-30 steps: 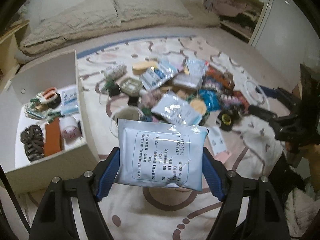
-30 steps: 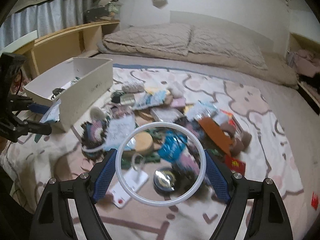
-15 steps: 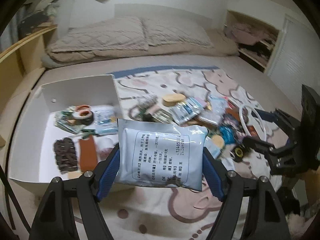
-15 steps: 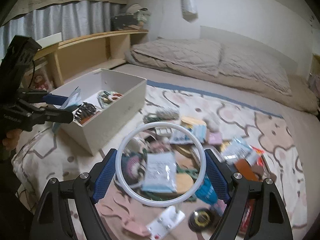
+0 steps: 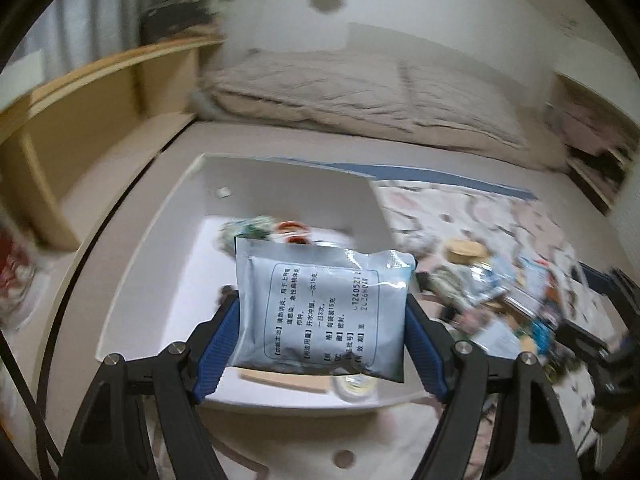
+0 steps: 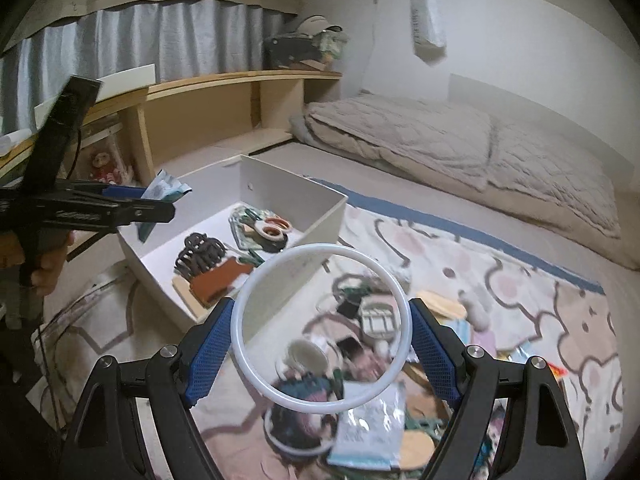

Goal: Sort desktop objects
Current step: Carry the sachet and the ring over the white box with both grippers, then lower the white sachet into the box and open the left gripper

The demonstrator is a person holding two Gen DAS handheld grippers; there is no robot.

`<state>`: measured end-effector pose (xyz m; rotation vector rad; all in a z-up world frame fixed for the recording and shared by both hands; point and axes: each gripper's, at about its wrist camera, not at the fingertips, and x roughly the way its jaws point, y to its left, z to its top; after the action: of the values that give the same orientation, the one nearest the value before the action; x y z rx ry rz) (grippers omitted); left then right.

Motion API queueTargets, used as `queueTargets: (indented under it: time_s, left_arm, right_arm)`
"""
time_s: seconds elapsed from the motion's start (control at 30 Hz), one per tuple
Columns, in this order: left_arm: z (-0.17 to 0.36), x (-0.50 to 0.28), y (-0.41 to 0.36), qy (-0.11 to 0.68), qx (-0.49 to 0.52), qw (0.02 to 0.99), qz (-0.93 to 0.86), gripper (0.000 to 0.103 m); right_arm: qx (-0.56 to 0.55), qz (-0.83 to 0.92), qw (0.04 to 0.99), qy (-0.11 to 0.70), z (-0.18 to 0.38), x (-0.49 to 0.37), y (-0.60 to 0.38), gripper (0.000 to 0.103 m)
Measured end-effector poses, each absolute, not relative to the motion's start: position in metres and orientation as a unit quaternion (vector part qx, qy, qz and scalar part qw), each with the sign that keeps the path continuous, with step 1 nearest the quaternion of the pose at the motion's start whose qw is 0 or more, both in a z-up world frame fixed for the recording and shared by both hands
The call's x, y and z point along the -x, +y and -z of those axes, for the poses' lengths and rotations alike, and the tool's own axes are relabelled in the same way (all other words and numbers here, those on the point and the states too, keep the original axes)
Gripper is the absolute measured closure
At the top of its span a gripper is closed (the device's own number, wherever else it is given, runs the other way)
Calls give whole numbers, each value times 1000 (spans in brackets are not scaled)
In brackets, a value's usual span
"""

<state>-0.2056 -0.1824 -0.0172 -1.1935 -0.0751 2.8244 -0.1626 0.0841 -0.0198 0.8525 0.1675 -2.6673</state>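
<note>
Two downward wrist views, shared white box (image 5: 168,240)

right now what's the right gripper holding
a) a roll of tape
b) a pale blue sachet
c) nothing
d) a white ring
d: in the right wrist view the blue pads of the right gripper press on both sides of the white ring; the pale blue sachet sits in the left gripper over the white box.

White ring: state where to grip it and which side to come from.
Grip the ring across its widest span, with the pads on opposite outer edges, as the right gripper holds it now. It is a thin open hoop, so only the rim offers purchase. Coming in along the ring's plane from its near edge probably seats both pads squarely.
</note>
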Motion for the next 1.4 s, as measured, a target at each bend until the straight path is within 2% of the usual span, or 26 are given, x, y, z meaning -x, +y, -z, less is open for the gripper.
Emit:
queueTargets:
  time_s: [0.27, 0.8, 0.97, 1.1, 1.4]
  left_arm:
    - [42, 229, -212, -32, 420, -21, -907, 25]
    - [94, 256, -174, 23, 509, 21, -860, 25]
    - [103, 258, -173, 15, 521, 30, -853, 22]
    - [109, 258, -174, 21, 528, 25, -849, 11]
    - [112, 255, -174, 28, 528, 25, -849, 10]
  right_arm:
    - [-303, 931, 198, 56, 23, 187, 56, 18]
    - [-301, 928, 215, 46, 19, 200, 45, 18]
    - [-302, 928, 215, 44, 18, 203, 47, 18]
    - [-306, 926, 215, 43, 17, 207, 47, 18]
    - [-311, 923, 221, 40, 13, 219, 41, 18]
